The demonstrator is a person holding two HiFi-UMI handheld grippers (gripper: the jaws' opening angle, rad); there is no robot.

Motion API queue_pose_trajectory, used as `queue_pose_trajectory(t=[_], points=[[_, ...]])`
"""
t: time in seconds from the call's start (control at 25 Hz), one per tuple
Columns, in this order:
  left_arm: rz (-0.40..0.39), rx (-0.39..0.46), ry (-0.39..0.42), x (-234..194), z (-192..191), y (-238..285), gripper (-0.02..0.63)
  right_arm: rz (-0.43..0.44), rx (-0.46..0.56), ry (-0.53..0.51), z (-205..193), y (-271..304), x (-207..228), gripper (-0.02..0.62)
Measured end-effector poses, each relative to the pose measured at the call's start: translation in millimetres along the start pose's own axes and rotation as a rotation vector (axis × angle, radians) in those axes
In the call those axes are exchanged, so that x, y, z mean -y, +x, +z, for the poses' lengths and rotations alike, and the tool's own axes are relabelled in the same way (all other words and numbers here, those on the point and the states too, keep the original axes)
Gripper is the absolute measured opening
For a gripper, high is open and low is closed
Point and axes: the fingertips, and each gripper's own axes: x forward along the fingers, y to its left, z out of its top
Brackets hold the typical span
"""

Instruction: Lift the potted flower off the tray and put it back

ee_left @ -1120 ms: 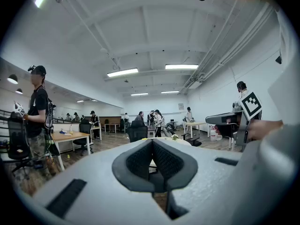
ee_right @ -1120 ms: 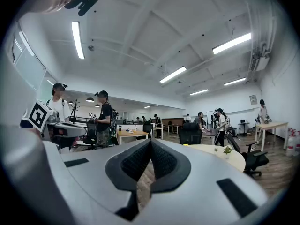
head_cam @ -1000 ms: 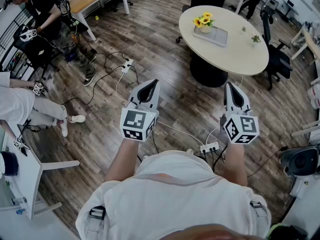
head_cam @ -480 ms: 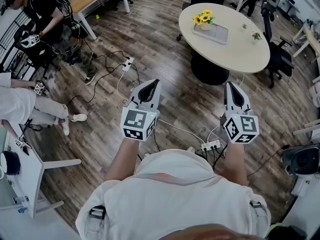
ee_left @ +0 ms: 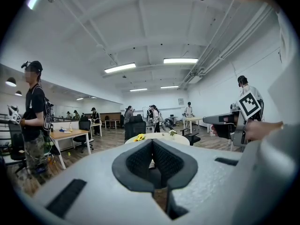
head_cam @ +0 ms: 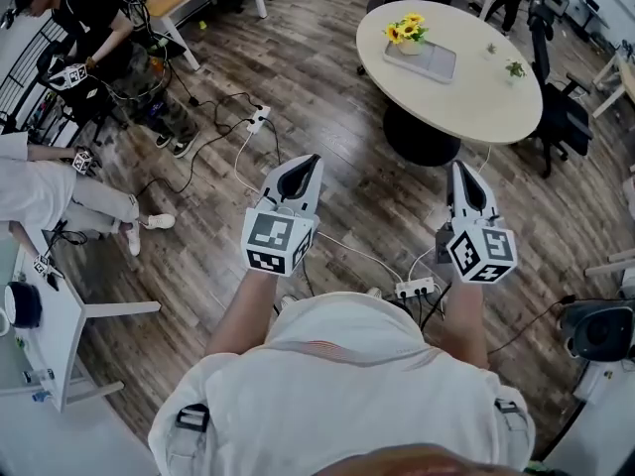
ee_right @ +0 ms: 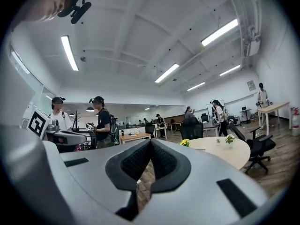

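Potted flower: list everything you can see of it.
The potted flower has yellow sunflower-like blooms and green leaves in a small pale pot, and it stands upright. It sits at the far left corner of a flat grey tray on the round table. Only the tray touches it. It is too small for finer detail.

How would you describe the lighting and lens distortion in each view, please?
Head view: evenly lit, sharp, strong barrel bend around the round table. Left gripper view: black circular vignette, ceiling lights glaring. Right gripper view: same vignette; potted flower tiny at distance.
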Motion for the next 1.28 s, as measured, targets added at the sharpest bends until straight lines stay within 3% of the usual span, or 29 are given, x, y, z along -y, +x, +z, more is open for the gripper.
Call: queue_pose_trajectory(t=[0.28,0.6,0.72,1.0,1.28], points=[[-0.002,-0.047,0.017,53,-19,33,0.005,0.045,-0.067,0.056,-35,-10,51,-0.002],[-0.017,-0.045,-0.007,55,-19,67,0.005,0.099,-0.071,0.013,-29,14,64,-0.002],[-0.049,-0.036,-0.017,46,-17,99,0.005,0.088,-0.071,-0.022,-25,33,78,-0.002],[-0.155,-0.011,-0.024,9,-11,220,0.005,-0.029,-0.095,-0.042,-23,112,139,-0.002],[-0.223,-0.039,-0.042,-82,-6,329,0.005,-0.103,-0.126,-0.039,-12,243,163,-0.002]])
